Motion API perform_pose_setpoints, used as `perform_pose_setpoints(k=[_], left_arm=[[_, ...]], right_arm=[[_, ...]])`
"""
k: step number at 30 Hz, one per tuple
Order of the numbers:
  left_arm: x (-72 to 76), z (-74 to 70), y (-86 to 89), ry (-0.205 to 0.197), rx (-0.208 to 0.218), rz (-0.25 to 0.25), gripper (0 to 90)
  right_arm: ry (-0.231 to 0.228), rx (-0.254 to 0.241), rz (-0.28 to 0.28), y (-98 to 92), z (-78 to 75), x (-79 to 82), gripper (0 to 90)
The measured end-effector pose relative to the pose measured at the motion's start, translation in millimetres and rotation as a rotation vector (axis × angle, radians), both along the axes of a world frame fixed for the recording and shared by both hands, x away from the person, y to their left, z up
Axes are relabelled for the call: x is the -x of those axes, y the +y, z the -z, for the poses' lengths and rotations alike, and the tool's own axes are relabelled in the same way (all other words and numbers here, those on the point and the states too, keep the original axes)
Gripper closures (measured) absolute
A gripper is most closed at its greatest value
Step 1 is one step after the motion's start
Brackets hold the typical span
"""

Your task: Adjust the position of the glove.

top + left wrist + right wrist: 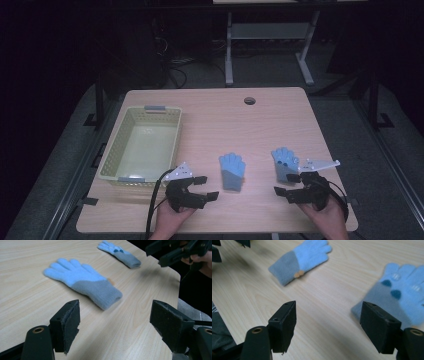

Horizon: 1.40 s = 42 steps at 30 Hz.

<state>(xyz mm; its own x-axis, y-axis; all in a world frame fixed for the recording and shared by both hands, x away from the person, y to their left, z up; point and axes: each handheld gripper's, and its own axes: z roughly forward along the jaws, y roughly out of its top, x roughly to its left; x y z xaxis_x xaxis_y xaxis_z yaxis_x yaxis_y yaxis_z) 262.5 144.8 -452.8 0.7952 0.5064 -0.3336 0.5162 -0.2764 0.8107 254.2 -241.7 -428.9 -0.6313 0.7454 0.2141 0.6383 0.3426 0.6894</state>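
Observation:
Two light-blue gloves with grey cuffs lie flat on the wooden table (pixel 270 125), fingers pointing away from me. One glove (pixel 232 171) (pixel 82 281) (pixel 299 260) sits near the middle. The other glove (pixel 285 164) (pixel 120 253) (pixel 397 295) lies to its right and carries dark blue dots. My left gripper (pixel 206 187) (pixel 116 322) is open, just left of the middle glove's cuff, holding nothing. My right gripper (pixel 289 184) (pixel 175 251) (pixel 328 325) is open too, hovering at the cuff of the dotted glove.
A pale yellow plastic basket (pixel 112 150) stands at the table's left side with nothing visible inside. A round cable hole (pixel 249 100) lies near the far edge. Beyond the table, metal desk legs stand on a dark floor.

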Motion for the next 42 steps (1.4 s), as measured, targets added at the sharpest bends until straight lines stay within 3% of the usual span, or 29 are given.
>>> perform_pose_setpoints(k=[2, 8, 22, 25, 30, 42], left_arm=[[-0.9, -0.2, -2.9, 0.0, -0.001, 0.006, 23.9], [0.2, -0.2, -6.0, -0.007, -0.005, 0.016, 24.0], [-1.2, -2.1, -3.0, -0.015, 0.015, 0.018, 24.0], [-0.2, -1.1, -3.8, -0.003, 0.012, 0.02, 24.0], [0.9, -3.5, -4.7, -0.021, 0.017, 0.019, 24.0], [1.9, -2.6, -4.4, -0.014, 0.011, 0.028, 23.9]], right_arm=[[-0.007, 0.005, 0.002, 0.1, -3.9, -4.1, 29.1], [0.031, 0.007, 0.013, -2.2, -11.6, -16.3, 28.1], [0.057, 0.076, 0.0, 2.6, -28.5, -59.5, 31.9], [0.072, 0.098, 0.009, 2.1, -28.7, -70.5, 33.1], [0.104, 0.133, 0.037, -0.6, -26.2, -85.9, 36.5], [0.194, 0.207, 0.103, -13.2, -5.7, -98.1, 47.8]])
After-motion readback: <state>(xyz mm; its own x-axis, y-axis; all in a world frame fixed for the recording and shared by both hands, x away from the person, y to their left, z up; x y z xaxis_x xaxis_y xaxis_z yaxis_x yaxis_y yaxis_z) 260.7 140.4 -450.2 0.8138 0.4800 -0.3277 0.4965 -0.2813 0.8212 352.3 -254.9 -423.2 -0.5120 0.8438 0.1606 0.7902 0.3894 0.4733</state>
